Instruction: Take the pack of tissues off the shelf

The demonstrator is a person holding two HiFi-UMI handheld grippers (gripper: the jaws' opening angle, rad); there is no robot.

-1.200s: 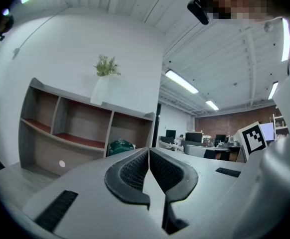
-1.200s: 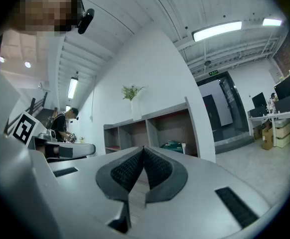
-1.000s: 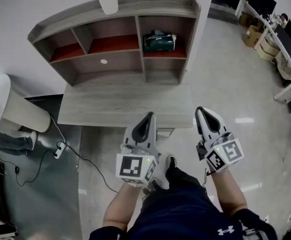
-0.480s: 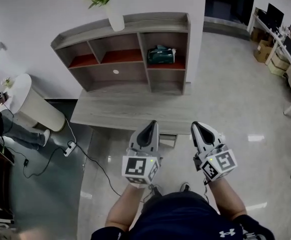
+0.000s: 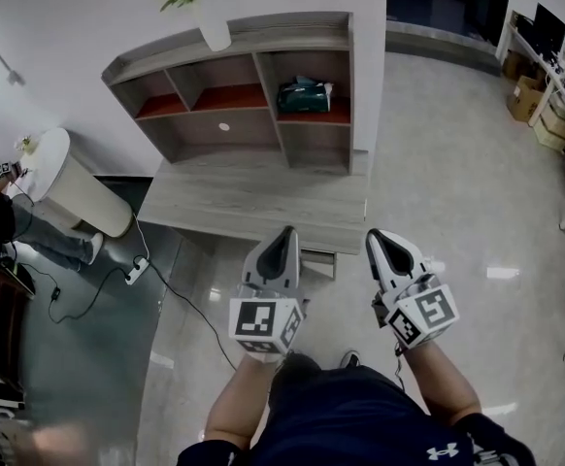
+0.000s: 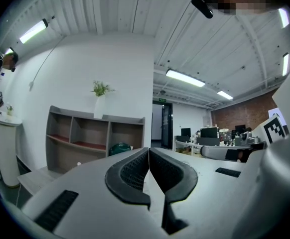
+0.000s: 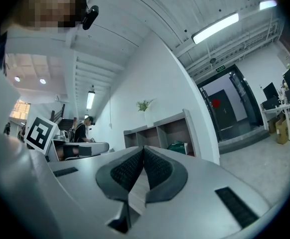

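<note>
Green tissue pack (image 5: 304, 96) lies in grey wooden shelf's (image 5: 349, 66) top right compartment, well apart from left gripper (image 5: 284, 232) and right gripper (image 5: 379, 236), both pressed together, empty.

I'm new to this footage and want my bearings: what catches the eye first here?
The left gripper and right gripper fill the foreground, jaws together and empty. Beyond them stands a grey shelf unit against the white wall, with the green pack of tissues in its upper right compartment.
</note>
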